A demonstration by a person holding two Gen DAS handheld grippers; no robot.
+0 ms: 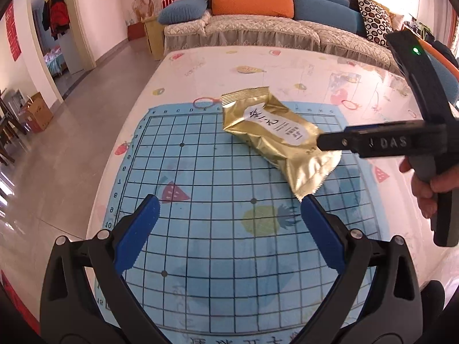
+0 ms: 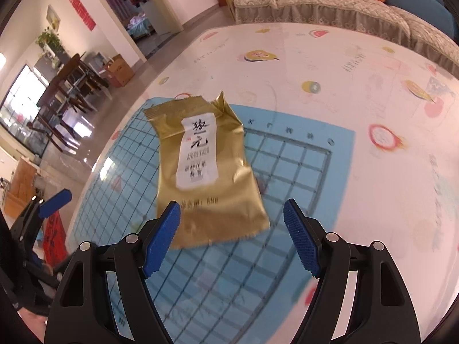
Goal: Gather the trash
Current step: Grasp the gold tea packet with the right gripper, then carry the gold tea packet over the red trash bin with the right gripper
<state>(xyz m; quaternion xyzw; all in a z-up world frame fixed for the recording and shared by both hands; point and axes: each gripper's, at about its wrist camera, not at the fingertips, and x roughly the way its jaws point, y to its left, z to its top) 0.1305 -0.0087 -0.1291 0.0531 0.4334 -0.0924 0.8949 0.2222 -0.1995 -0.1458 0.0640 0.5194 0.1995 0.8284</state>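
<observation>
Gold packet (image 2: pixel 210 172) lies flat on the blue grid mat (image 2: pixel 301 172), frame centre, on the tabletop (image 2: pixel 315 57). Right gripper (image 2: pixel 232 239), jaws open, straddles its near edge, evidently lined up to grasp. Left gripper (image 1: pixel 229 232), jaws open and empty, hovers clear at lower frame.

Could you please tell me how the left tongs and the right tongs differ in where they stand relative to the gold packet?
The right tongs are right at the gold packet, its near end between their open tips; the left tongs stand off with bare blue grid mat between theirs. The right tongs line up with the packet's length; the left tongs meet it at an angle, only its corner near one tip. Both are open, with blue pads, gripping nothing.
</observation>
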